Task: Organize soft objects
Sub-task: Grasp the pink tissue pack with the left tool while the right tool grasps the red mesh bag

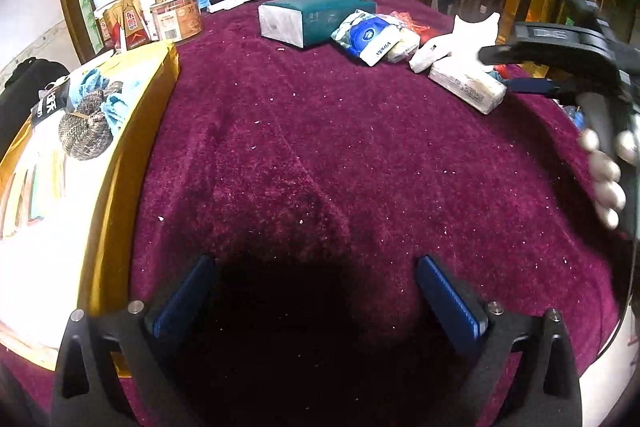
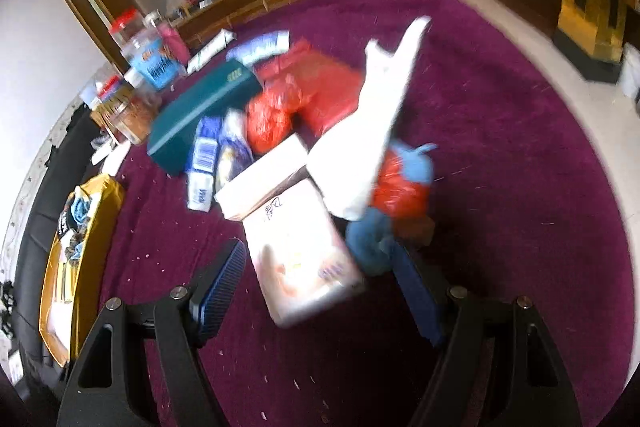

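Note:
A pile of soft goods lies on the purple velvet table (image 1: 320,155): a dark green tissue pack (image 1: 316,17), a blue-and-white pack (image 1: 370,39) and a white tissue pack (image 1: 468,87) with a tissue sticking up. My left gripper (image 1: 316,291) is open and empty, low over bare cloth. In the blurred right wrist view my right gripper (image 2: 320,287) is open, with the white tissue pack (image 2: 300,259) lying between its fingers. Red bags (image 2: 320,95) and blue cloth (image 2: 370,243) lie just behind it. The right gripper also shows in the left wrist view (image 1: 560,67), next to the white pack.
A gold tray (image 1: 132,131) at the left holds a patterned fabric ball (image 1: 84,135), blue cloth and a black-labelled item. Jars and tea boxes (image 1: 172,15) stand at the back left. The table edge curves at the right, with floor beyond.

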Demonstrator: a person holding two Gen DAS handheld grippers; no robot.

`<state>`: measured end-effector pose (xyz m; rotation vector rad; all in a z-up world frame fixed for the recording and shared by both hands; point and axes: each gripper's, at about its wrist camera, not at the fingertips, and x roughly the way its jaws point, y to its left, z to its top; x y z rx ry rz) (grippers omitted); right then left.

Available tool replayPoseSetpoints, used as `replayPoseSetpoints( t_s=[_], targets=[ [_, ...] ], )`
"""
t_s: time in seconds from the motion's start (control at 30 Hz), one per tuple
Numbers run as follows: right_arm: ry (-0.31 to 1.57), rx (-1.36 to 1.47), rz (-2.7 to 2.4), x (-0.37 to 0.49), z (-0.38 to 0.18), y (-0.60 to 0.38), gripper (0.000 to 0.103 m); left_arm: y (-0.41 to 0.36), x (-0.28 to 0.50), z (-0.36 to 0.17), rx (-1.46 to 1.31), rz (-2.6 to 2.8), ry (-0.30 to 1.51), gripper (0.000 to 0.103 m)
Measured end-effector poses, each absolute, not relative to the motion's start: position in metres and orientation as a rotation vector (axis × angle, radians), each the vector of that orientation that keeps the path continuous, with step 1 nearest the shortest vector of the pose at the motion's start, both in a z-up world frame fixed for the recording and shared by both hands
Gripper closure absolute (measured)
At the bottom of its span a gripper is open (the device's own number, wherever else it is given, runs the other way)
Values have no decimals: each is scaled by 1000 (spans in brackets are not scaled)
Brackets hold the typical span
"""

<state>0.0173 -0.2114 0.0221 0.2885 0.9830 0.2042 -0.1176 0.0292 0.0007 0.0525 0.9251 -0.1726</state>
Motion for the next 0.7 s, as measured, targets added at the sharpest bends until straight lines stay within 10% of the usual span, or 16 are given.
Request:
replayPoseSetpoints(
  t_s=[0.3, 0.7],
  targets=[
    [1037, 313, 802, -31, 41, -151, 27, 30, -118, 0, 55, -182, 916, 0],
    [932, 318, 154, -31, 47, -287, 26, 30, -119, 1, 51, -195, 908, 0]
  ],
)
